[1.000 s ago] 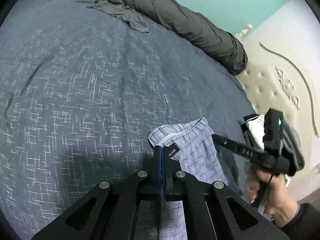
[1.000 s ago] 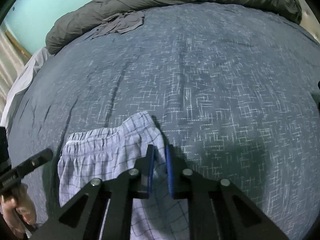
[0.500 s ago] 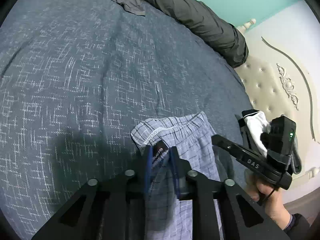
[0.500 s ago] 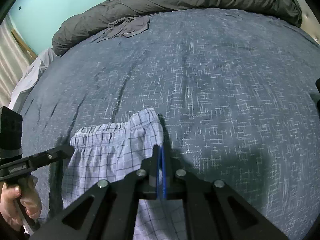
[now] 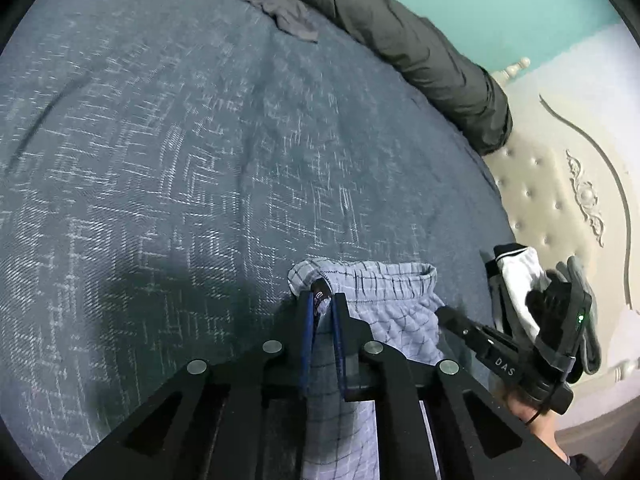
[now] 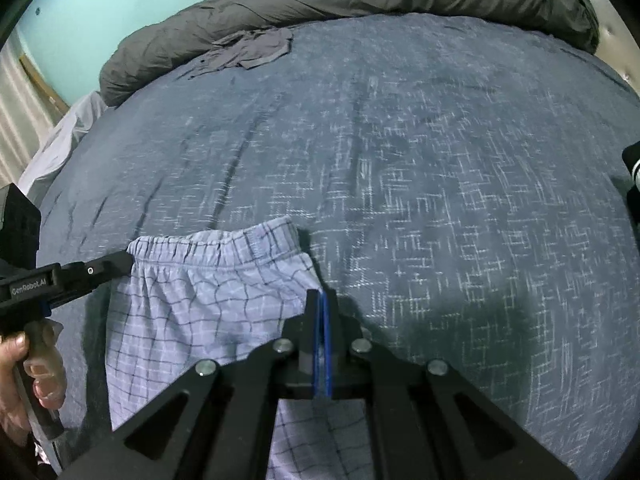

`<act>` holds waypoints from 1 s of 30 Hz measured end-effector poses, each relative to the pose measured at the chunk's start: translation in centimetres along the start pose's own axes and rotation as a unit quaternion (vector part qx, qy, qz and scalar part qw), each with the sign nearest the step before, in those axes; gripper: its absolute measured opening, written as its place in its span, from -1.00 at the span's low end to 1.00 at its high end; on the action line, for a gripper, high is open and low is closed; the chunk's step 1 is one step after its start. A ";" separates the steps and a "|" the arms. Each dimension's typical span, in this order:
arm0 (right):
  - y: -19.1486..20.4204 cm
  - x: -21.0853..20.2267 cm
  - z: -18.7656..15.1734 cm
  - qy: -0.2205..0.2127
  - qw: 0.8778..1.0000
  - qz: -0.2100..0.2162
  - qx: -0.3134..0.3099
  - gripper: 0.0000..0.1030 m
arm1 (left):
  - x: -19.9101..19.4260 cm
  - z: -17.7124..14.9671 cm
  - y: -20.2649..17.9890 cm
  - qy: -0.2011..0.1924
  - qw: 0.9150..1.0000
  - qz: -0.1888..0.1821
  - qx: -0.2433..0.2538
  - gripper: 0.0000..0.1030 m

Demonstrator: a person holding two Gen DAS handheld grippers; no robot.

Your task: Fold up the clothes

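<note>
Checked shorts (image 6: pixel 208 304) held over the bed (image 6: pixel 400 160) by the waistband, one corner between the left gripper's (image 5: pixel 321 306) slightly parted jaws, the other edge in the right gripper's (image 6: pixel 321 300) tightly closed jaws, apparently keeping the fabric spread for a fold.

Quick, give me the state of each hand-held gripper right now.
Left hand-held gripper: closed on the plaid shorts at the waistband.
Right hand-held gripper: closed on the shorts' other edge.

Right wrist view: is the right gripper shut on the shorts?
Yes, the right gripper has its fingers pressed together on the edge of the shorts.
</note>
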State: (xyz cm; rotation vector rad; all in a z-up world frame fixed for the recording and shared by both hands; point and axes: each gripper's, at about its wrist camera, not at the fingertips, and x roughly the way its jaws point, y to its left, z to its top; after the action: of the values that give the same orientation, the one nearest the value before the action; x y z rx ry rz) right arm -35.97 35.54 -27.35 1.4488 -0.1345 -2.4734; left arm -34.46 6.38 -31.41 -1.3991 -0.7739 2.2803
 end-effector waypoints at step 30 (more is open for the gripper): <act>0.5 0.3 3.9 0.015 1.000 0.011 0.018 -0.91 | 0.9 0.0 -2.4 0.002 0.997 0.014 0.070 -0.73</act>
State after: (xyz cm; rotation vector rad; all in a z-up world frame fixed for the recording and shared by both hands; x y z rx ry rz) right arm -39.38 34.72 -25.52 1.4910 -0.1882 -2.4420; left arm -34.78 8.79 -30.53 -1.3586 -0.5848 2.3039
